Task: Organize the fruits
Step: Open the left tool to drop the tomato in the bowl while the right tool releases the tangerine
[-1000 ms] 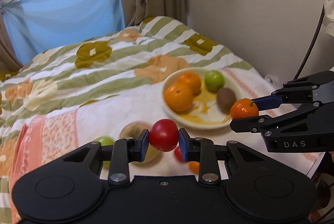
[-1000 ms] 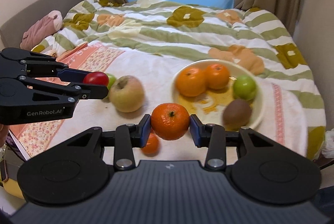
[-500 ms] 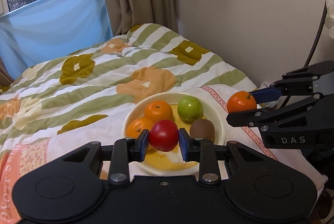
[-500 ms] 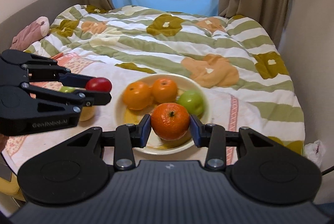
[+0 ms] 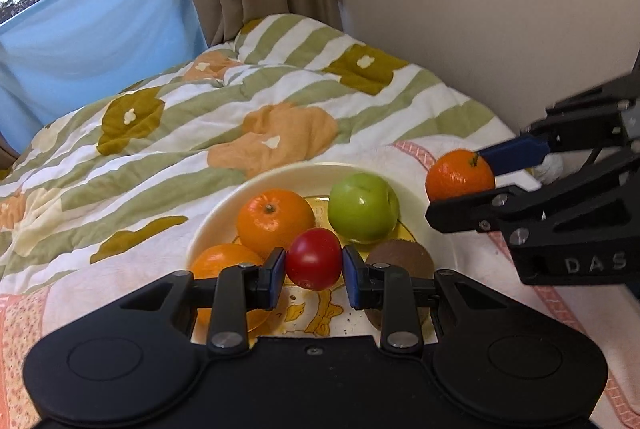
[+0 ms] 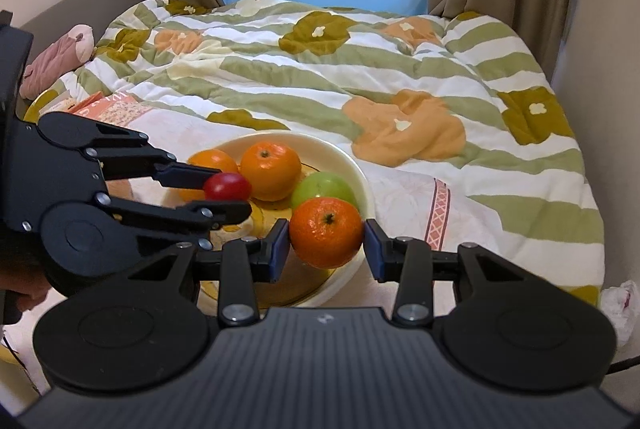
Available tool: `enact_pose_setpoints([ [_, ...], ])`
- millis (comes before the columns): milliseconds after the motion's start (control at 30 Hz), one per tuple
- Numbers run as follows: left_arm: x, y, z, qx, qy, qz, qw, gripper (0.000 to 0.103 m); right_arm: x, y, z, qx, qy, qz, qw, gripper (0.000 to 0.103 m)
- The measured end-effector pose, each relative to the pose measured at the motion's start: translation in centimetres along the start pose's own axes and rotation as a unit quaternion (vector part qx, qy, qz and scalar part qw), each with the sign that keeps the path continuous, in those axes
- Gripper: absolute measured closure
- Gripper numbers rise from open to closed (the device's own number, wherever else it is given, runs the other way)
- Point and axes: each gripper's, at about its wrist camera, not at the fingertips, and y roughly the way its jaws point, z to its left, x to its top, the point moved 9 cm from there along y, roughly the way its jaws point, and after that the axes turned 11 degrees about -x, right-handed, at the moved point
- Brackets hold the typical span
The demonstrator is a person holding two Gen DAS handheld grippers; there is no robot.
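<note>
Two tongs carry fruit above one shallow cream plate (image 5: 256, 185) lying on a quilted bed (image 5: 168, 133). Left wrist view: the left tongs (image 5: 314, 271) pinch a smooth red tomato (image 5: 314, 259) over the plate's centre; two oranges sit at 9 o'clock, a green apple (image 5: 362, 207) at 1, a fuzzy kiwi (image 5: 404, 261) at 3. Right wrist view: the right tongs (image 6: 326, 249) pinch a dimpled mandarin (image 6: 326, 231) over the plate's rim at 4 o'clock; open quilt stretches beyond at 12.
</note>
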Motion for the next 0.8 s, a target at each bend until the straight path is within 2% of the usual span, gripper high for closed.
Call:
enact_pose_setpoints([
  [167,-0.7,1.5,-0.1,0.003,-0.006,0.011,0.9999,0.068,-0.6,1.6,-0.6,0.01,0.002,0.007,1.0,0.049],
  [267,-0.5,1.2,0.0,0.024,0.006,-0.001,0.9997,0.043,-0.8,2.2,-0.7,0.015,0.001,0.008,1.0,0.049],
  [333,-0.4,0.8,-0.1,0.026,0.006,-0.006,0.9996,0.034,-0.8,2.3,-0.8,0.016,0.002,0.009,1.0,0.049],
  [400,-0.4,0.2,-0.1,0.03,0.004,-0.007,0.9995,0.015,-0.8,2.4,-0.8,0.016,0.004,0.009,1.0,0.049],
  [500,-0.7,-1.0,-0.1,0.03,-0.002,-0.011,0.9995,0.012,-0.7,2.2,-0.7,0.019,0.005,0.01,1.0,0.049],
  [800,-2.8,-3.9,1.3,0.052,-0.043,-0.006,0.9977,0.011,-0.4,2.9,-0.4,0.021,0.004,0.017,1.0,0.049],
])
